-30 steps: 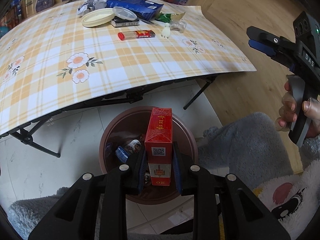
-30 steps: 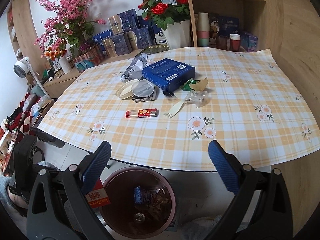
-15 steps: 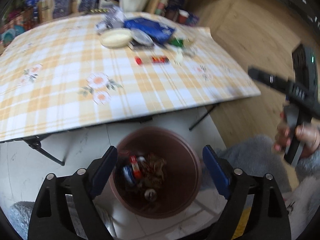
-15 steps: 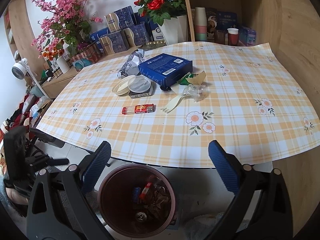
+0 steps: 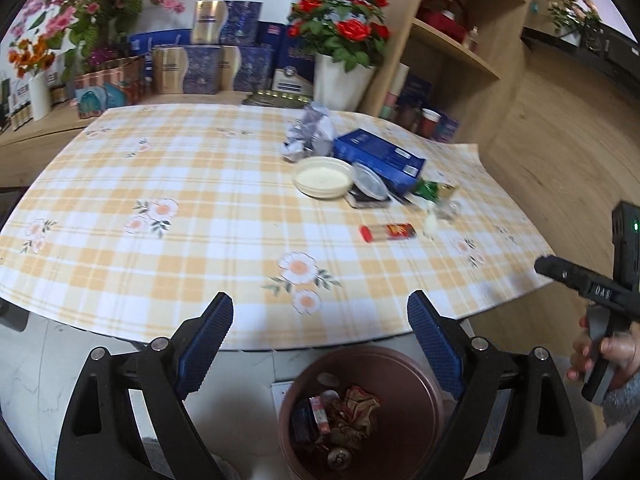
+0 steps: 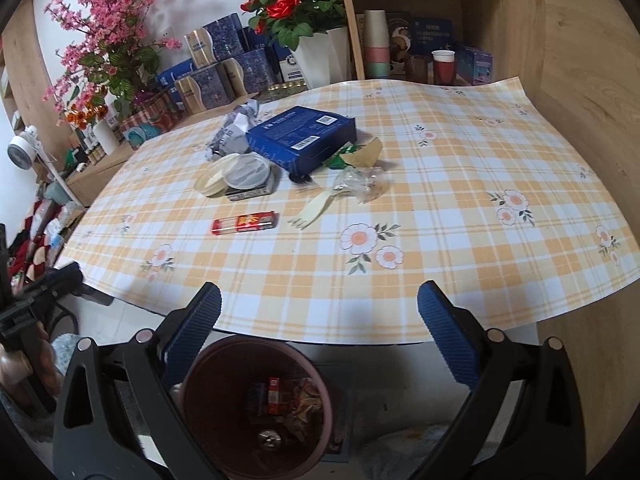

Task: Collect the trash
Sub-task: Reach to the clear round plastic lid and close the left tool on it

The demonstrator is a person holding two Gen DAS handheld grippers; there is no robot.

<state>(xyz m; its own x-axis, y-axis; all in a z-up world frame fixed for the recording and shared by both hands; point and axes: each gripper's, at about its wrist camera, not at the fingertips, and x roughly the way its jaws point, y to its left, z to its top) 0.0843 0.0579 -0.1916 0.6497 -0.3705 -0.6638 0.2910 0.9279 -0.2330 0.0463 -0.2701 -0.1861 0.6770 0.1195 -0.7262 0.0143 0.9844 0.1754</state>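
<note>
Below, both grippers are hovering over a brown bin that is standing on the floor under the near edge of the worktop. The left gripper is holding its jaws spread wide with nothing between them. The right gripper is likewise gaping, empty, and a hand is gripping its handle at the right edge of the left view.

Inside the bin, wrappers and a small red pack are lying in a heap. The worktop's edge is overhanging the far part of the bin's rim.

On the checked, flowered cloth more trash is waiting, well apart from both grippers. A red lighter is lying alone nearest the edge. Just beside it, a plastic fork is touching a clear wrapper. Behind these, a blue box is sitting next to a cream lid, a clear lid, crumpled paper and a green wrapper.

Beyond the worktop, roses, pink blossoms, blue boxes and shelves with cups are crowding the wall.
</note>
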